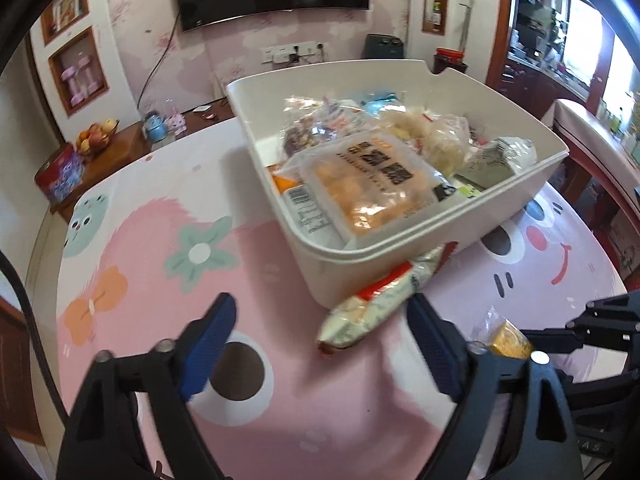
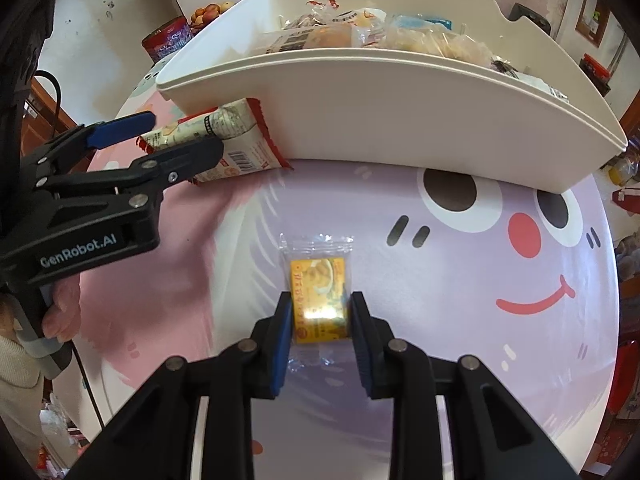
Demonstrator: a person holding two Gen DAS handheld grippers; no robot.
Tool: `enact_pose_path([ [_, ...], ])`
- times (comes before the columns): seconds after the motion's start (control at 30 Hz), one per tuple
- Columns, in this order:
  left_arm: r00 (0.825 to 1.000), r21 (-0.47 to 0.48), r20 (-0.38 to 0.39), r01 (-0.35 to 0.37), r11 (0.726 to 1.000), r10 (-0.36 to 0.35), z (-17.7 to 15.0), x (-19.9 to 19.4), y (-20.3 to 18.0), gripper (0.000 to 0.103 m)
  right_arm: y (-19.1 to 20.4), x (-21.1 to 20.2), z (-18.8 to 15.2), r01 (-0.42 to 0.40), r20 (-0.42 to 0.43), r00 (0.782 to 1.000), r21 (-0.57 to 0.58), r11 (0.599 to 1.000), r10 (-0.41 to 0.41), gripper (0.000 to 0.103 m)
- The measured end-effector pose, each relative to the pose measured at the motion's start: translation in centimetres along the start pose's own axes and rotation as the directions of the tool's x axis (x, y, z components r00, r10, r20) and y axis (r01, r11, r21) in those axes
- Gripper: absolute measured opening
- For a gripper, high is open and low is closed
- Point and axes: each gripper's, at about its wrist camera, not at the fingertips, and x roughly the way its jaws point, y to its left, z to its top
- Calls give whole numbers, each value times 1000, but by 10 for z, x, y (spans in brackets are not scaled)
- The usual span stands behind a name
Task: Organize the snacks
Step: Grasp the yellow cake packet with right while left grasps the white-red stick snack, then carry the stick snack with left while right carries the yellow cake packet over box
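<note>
A white bin [image 1: 360, 258] holds several snack packets and stands on the cartoon table mat; it also shows in the right wrist view [image 2: 400, 120]. A long white and red snack packet [image 1: 380, 304] lies on the mat against the bin's near wall. My left gripper [image 1: 320, 320] is open just short of that packet; it also shows in the right wrist view [image 2: 176, 136]. My right gripper [image 2: 320, 308] is shut on a small yellow snack packet [image 2: 318, 292] that lies on the mat. That yellow packet also shows in the left wrist view [image 1: 506, 338].
The round table carries a pink and lilac cartoon mat [image 2: 480, 280]. A wooden side cabinet [image 1: 116, 152] at the back left holds a fruit bowl [image 1: 96, 138] and a red tin [image 1: 60, 174]. A chair [image 1: 592, 140] stands at the right.
</note>
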Motion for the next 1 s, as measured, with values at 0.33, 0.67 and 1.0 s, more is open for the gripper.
enact_pose_path([
  [0.33,999,110,-9,39,993,-38,-14,-7,-37,34,-5,-1,0,-12,8,1000,5,1000,12,28],
  [0.67,993,61,7,114,992,-115,-18,-14,-53,10,-12,-3,-4,-34,21,999,23,999,33,27],
  [1.0,987,-171,68,153,973,-143,-23,-66,-49,10,-24,-49,-7,-68,128,990,21,997,65,27],
])
